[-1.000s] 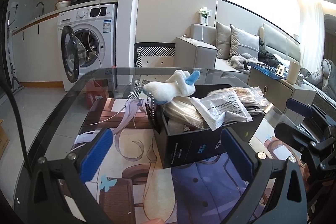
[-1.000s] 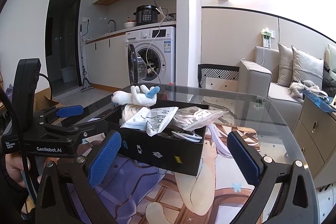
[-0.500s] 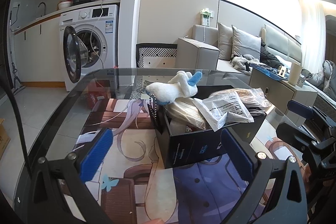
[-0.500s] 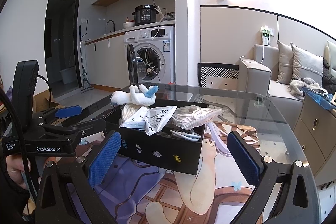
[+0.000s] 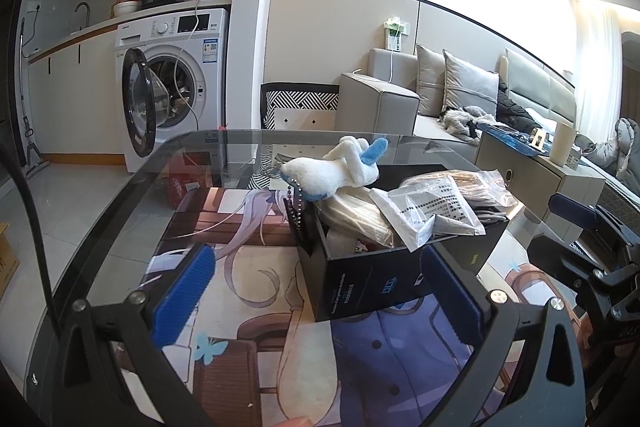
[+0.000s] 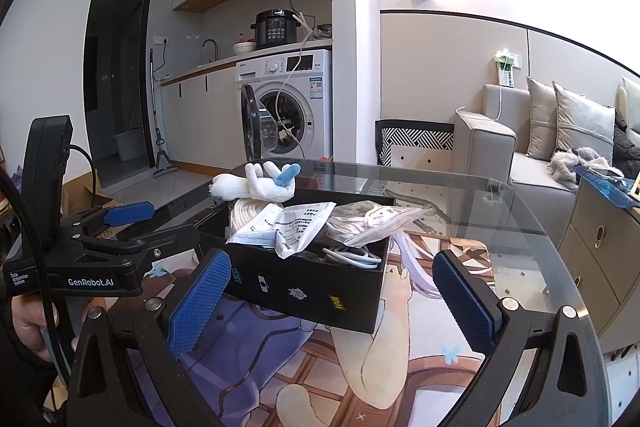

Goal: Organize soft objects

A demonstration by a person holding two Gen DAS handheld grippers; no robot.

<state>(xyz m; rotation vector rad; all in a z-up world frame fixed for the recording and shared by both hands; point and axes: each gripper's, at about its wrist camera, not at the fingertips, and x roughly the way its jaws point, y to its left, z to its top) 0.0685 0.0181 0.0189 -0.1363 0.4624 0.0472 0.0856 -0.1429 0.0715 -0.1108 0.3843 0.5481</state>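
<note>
Centrally, glass table (image 5: 120, 203) carries a black box (image 5: 360, 279) at twelve o'clock of both tools — white plush (image 5: 340, 173) lies atop its heaped contents. Left gripper (image 5: 316, 291) and right gripper (image 6: 332, 299) — both spread wide, empty.

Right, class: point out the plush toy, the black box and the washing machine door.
plush toy (image 5: 340, 171), left wrist view, on its white body.
black box (image 6: 316, 291), right wrist view, on its near side wall.
washing machine door (image 5: 136, 103), left wrist view, on its open glass.
</note>
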